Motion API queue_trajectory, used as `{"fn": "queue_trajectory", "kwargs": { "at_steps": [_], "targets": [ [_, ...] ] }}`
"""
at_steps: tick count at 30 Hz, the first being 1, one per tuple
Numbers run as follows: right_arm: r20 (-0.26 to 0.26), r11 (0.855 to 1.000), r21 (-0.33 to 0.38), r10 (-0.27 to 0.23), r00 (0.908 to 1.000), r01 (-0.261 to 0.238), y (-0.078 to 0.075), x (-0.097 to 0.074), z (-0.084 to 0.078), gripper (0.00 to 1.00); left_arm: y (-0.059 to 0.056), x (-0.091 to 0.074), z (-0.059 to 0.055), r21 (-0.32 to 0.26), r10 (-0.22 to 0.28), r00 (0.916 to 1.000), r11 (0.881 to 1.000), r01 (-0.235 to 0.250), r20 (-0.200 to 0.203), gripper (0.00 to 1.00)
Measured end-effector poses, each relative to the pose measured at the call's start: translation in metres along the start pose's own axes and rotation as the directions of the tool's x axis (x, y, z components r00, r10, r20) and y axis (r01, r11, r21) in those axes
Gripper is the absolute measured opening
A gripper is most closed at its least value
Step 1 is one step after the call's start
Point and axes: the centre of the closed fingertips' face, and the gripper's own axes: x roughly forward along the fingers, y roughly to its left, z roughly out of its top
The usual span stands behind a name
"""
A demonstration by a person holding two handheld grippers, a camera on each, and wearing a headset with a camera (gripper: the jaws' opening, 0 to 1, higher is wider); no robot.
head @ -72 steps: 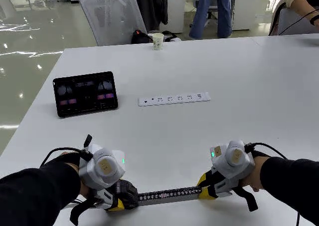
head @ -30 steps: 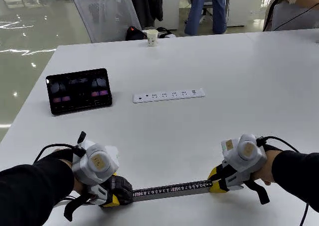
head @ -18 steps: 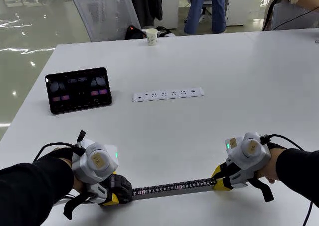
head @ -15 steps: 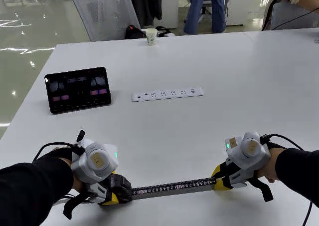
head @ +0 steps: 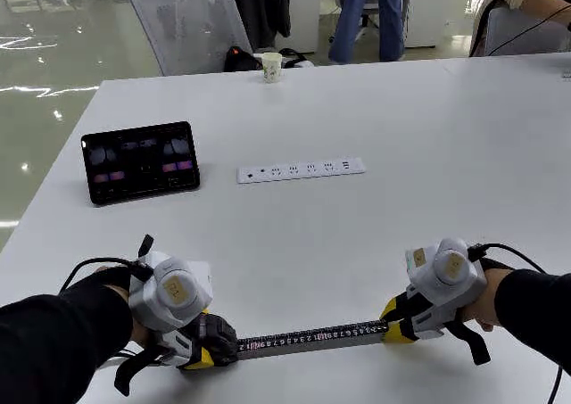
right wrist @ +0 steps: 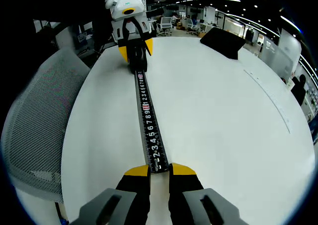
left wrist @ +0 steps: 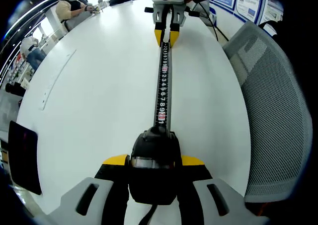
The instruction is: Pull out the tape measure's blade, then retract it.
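Head view, bottom of the frame: the left tongs point(head: 207, 350) are closed around the black tape measure point(head: 220, 335). The right tongs point(head: 391, 322) pinch the end of its blade point(head: 312, 337). The blade lies stretched out flat on the white tabletop point(head: 357, 226) between them. The pulling out looks done, or nearly done. Letting the blade slide back in is not yet done.

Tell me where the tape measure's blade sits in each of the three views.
Head view: the blade lies along the bottom edge, near level.
Left gripper view: it runs straight up the centre.
Right gripper view: it runs up from bottom centre, leaning left.
Shared landmark: the black tape case at one end of it.
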Motion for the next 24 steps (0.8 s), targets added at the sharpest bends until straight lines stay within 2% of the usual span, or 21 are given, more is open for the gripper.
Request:
{"fn": "queue_trajectory", "kwargs": {
  "at_steps": [3, 9, 13, 15, 18, 24],
  "targets": [
    [-0.018, 1.0, -0.015, 0.006, 0.9998, -0.007, 0.0009, 0.0007, 0.0004, 0.1, -0.0002, -0.0001, 0.0001, 0.001, 0.001, 1.0, 1.0, -0.001, 0.001, 0.31],
    [-0.027, 1.0, 0.011, 0.021, 0.9994, -0.02, -0.0002, 0.0004, 0.0003, 0.11, 0.0002, -0.0002, 0.0017, -0.013, -0.004, 1.0, 1.0, 0.004, 0.005, 0.32],
    [-0.034, 1.0, 0.01, 0.009, 0.9994, -0.009, 0.0018, 0.0003, 0.0002, 0.12, -0.0003, -0.0009, 0.0028, -0.013, -0.004, 0.9999, 1.0, 0.004, 0.015, 0.32],
    [-0.028, 0.998, 0.057, -0.005, 0.9996, 0.007, 0.0009, 0.0003, 0.0007, 0.12, -0.0021, -0.0023, 0.0056, -0.055, -0.01, 0.9993, 0.998, 0.012, 0.035, 0.33],
    [-0.03, 0.999, 0.042, -0.007, 0.9995, 0.008, 0.0006, 0.0004, 0.0007, 0.12, 0.0018, -0.0008, 0.0045, -0.036, 0.011, 0.9993, 0.999, -0.01, 0.035, 0.33],
    [-0.047, 0.999, 0.033, -0.011, 0.9989, 0.012, 0.0007, 0.0012, 0.0009, 0.12, 0.0, -0.003, 0.0053, -0.023, 0.01, 0.9988, 1.0, -0.008, 0.049, 0.33]
  ]
}}
